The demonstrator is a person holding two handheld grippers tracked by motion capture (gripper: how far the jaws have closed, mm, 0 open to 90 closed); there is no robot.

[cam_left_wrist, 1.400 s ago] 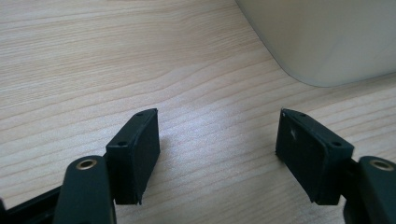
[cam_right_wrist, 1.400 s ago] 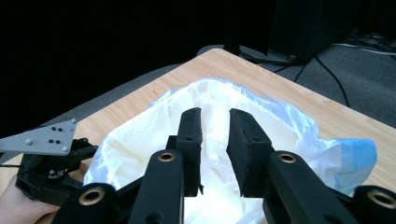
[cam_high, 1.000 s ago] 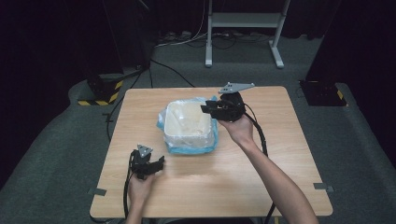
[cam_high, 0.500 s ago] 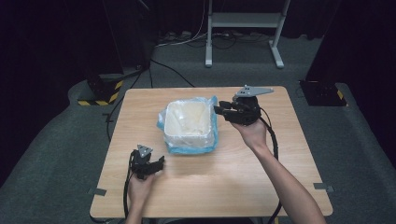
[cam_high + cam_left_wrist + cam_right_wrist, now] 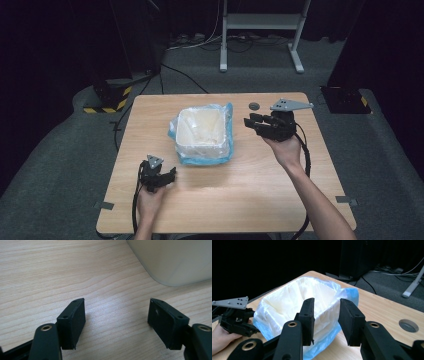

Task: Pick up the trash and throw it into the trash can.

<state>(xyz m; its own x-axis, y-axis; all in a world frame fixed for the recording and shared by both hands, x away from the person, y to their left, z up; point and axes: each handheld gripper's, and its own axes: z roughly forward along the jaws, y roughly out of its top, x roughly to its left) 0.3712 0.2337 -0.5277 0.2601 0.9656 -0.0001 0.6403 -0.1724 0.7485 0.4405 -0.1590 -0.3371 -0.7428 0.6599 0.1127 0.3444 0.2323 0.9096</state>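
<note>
high view: fixed, above the near edge, facing forward and down; takes in the whole counter (image 5: 280,200) and the dark floor beyond. left gripper view: low, very near the counter, facing down along its own fingers (image 5: 72,322); a corner of the white bin (image 5: 175,260) at top right. right gripper view: higher, farther back, facing across the counter past its fingers (image 5: 308,320) toward the lined bin and the left gripper (image 5: 237,317). all three views share the bin and the wood surface.

A wooden table (image 5: 215,200) stands on grey carpet (image 5: 60,165), white stand legs (image 5: 260,30) behind, darkness around.
</note>
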